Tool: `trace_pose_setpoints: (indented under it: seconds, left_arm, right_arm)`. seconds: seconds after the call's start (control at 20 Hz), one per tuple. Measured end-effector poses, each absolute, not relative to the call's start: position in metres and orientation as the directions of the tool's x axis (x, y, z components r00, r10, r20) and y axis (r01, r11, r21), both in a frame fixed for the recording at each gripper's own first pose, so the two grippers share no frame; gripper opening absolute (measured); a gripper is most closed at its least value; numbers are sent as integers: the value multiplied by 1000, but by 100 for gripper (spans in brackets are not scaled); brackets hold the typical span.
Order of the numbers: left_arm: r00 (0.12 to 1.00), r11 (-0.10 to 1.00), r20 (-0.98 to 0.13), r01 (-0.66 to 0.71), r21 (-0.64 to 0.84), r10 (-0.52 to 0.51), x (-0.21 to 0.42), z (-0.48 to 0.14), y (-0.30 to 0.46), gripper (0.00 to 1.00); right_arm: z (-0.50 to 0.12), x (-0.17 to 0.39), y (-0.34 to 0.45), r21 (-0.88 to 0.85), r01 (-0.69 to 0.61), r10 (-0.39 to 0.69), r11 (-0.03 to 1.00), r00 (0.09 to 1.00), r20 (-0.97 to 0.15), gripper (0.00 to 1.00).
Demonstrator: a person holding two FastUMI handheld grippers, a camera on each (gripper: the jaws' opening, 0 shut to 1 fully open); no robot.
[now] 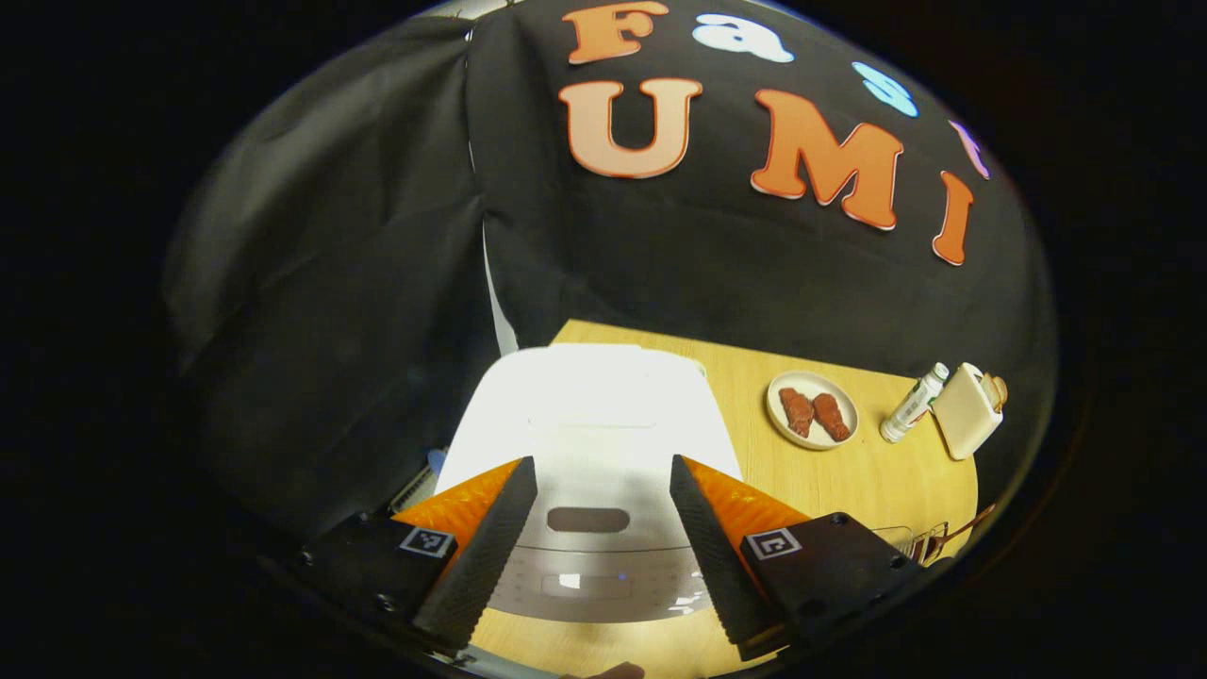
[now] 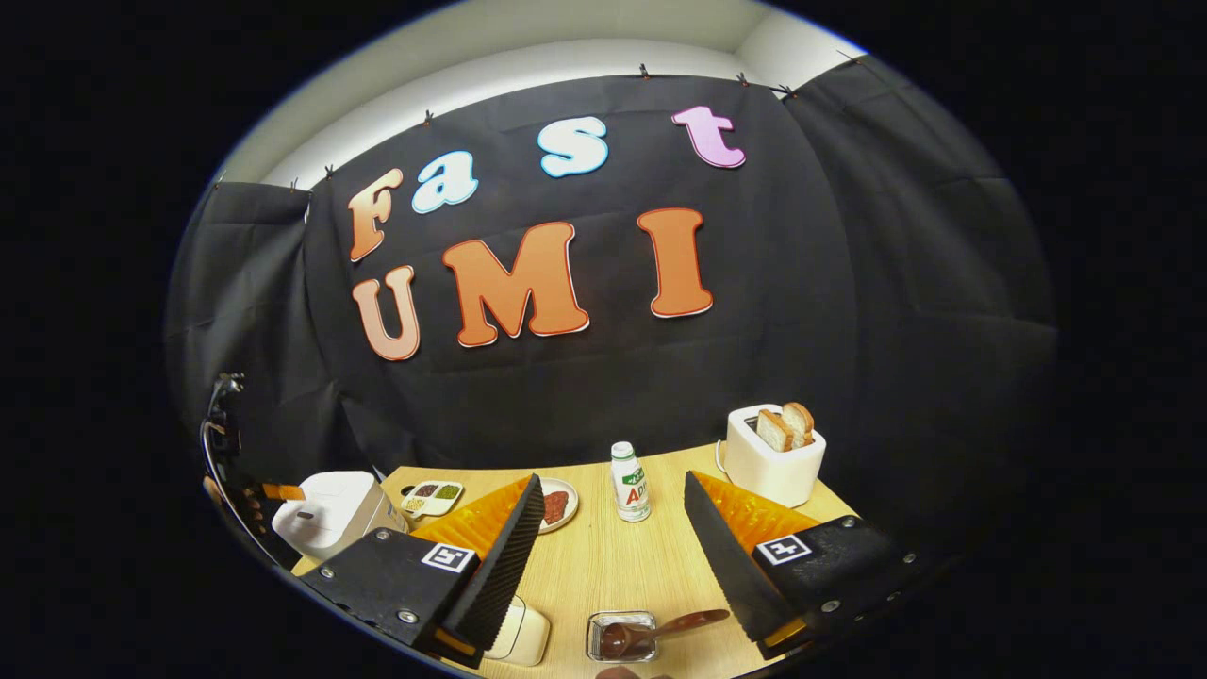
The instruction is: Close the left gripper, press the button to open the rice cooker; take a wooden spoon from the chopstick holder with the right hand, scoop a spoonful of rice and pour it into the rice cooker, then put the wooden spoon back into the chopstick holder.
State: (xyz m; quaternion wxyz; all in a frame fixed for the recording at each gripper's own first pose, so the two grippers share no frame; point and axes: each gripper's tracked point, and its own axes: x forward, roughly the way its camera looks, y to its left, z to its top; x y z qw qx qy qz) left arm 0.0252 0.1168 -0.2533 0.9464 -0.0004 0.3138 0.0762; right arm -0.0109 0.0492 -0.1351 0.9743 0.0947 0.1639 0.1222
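Note:
The white rice cooker (image 1: 589, 415) stands with its lid down, directly under my left gripper (image 1: 601, 462), which is open. Its grey oval button (image 1: 588, 519) shows in the gap between the two fingers, untouched. The right gripper view has the cooker (image 2: 325, 514) at far left, with a hand and an orange finger over it. My right gripper (image 2: 613, 477) hangs open and empty above the table. Below it a dark wooden spoon (image 2: 693, 620) rests in a clear holder (image 2: 622, 637), handle pointing right. The same spoon handle (image 1: 971, 523) pokes out at the table's right edge.
A plate of meat (image 1: 813, 410) (image 2: 556, 506), a small bottle (image 1: 915, 404) (image 2: 630, 481) and a white toaster with bread (image 2: 775, 453) stand at the back of the wooden table (image 2: 603, 566). A condiment tray (image 2: 432, 495) and a white container (image 2: 523, 634) lie nearer the cooker.

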Motion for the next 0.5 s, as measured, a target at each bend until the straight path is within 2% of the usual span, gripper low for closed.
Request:
trace_pose_setpoints:
  seconds: [0.1,0.15,0.2,0.25,0.45,0.5]
  left_arm:
    - [852,990,-504,-121,73,141,30,-212,104,99]
    - [877,991,-460,-110,80,135,31,-190,96,94]
    - [902,992,-414,-91,85,118,31,-170,84,99]
    - [924,993,-367,-83,89,111,31,-149,75,96]
    - [976,997,-215,-34,66,48,25,-85,36,99]
    - [983,998,-181,-25,61,35,22,-74,27,94]
  right_arm:
    - [-121,-8,50,206,-212,264,955,927,-267,93]
    - [-113,-6,51,202,-216,263,955,933,-248,93]
    - [-106,-4,51,191,-215,257,958,938,-234,93]
    - [-103,-2,51,181,-214,252,960,941,-225,93]
    - [-71,0,49,188,-221,252,957,954,-162,93]
    - [-63,0,47,188,-221,249,957,958,-141,93]
